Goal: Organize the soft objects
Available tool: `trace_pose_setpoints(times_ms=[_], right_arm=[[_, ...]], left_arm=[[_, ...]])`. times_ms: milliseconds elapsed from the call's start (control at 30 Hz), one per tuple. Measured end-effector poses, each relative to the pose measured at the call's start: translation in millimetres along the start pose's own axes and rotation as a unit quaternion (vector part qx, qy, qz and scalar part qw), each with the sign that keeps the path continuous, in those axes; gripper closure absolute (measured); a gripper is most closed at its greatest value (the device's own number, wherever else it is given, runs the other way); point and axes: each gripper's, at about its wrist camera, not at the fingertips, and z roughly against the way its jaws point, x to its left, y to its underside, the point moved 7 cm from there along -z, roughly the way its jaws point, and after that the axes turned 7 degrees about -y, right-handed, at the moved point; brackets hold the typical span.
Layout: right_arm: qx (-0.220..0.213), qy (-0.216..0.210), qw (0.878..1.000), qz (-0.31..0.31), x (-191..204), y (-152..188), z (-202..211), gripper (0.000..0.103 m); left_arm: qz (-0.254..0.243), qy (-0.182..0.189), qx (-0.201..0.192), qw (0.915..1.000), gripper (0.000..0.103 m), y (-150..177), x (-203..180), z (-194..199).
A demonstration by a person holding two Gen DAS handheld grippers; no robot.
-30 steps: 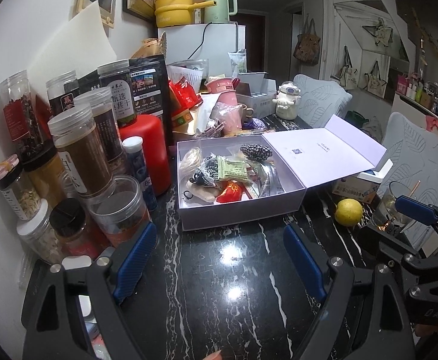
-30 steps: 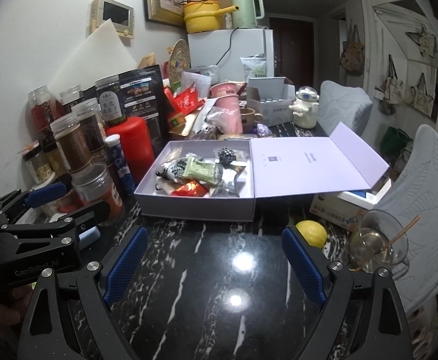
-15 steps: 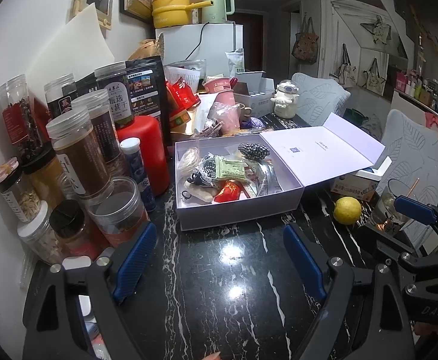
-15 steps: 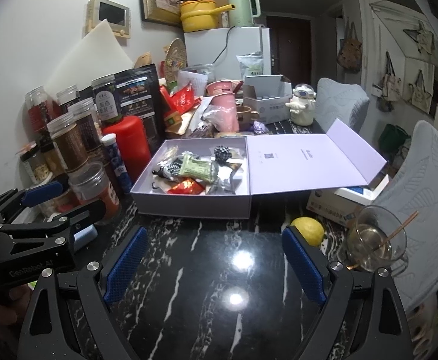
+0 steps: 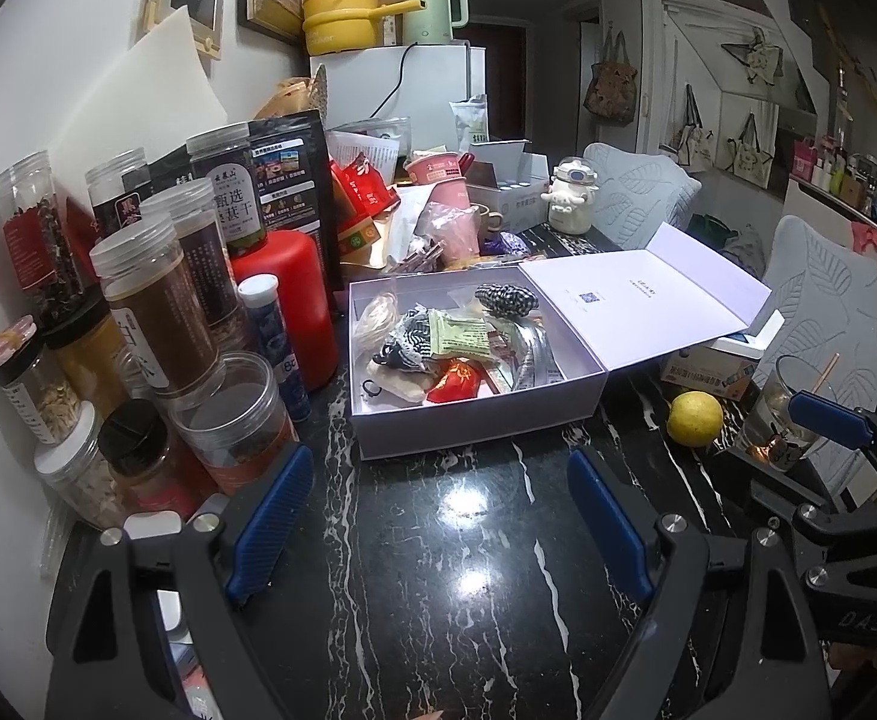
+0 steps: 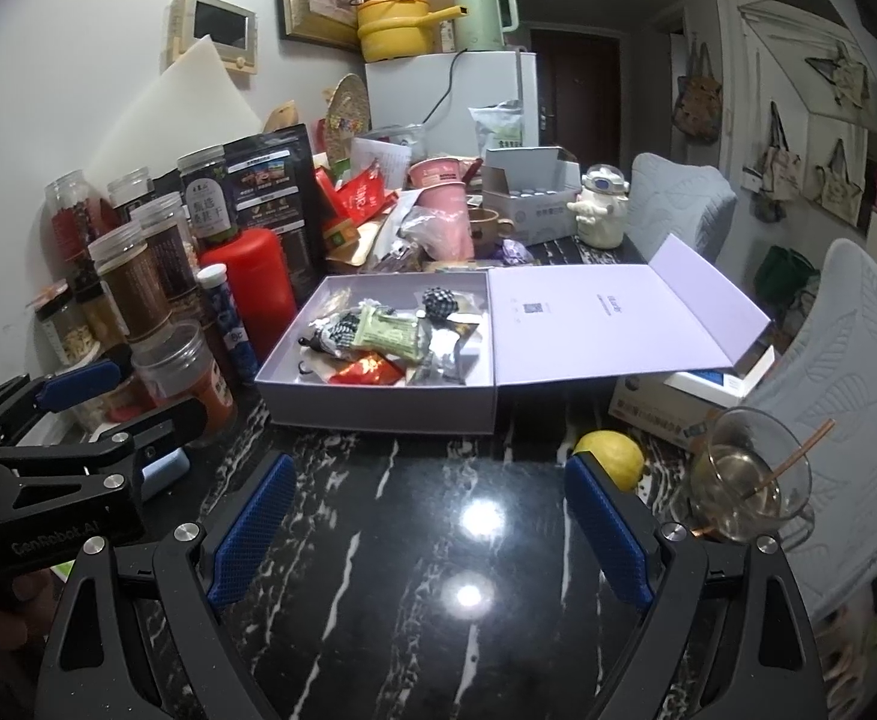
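The open pale-lilac cardboard box (image 5: 480, 420) sits on the black white-veined marble bench (image 5: 438, 570), its lid folded out flat to the right, and the soft things lie heaped inside it: a green foil sachet (image 5: 459, 333), a red crinkled packet (image 5: 456, 381), a black-and-white knitted pouch (image 5: 507, 299) and silver foil packets (image 6: 447, 351). The left gripper (image 5: 435, 516) hovers over bare bench short of the box, its 2 blue-padded fingers (image 5: 270, 516) standing well apart with nothing between them. The right gripper (image 6: 426, 522) does likewise, fingers wide and empty, just left of a yellow lemon (image 6: 609, 456) and a clear glass cup with a straw (image 6: 744, 483). The sachets look light, limp and slippery, so they would likely buckle or slide under a flat pinch; taking one by a sealed edge or a free corner seems safest. The knitted pouch should compress, so a grasp across its middle ought to hold. The plastic jars (image 5: 150, 312) crowding the left side limit the approach from there.
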Motion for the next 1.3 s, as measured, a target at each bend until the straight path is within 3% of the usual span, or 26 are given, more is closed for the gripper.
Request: trace_pose_setpoints(times_ms=[1300], right_arm=[[0.011,0.003,1.0,-0.004,-2.6,6.4,-5.2,0.011]], left_arm=[[-0.002,0.004,0.018,0.9998,0.016,3.3,-2.1,-7.0]])
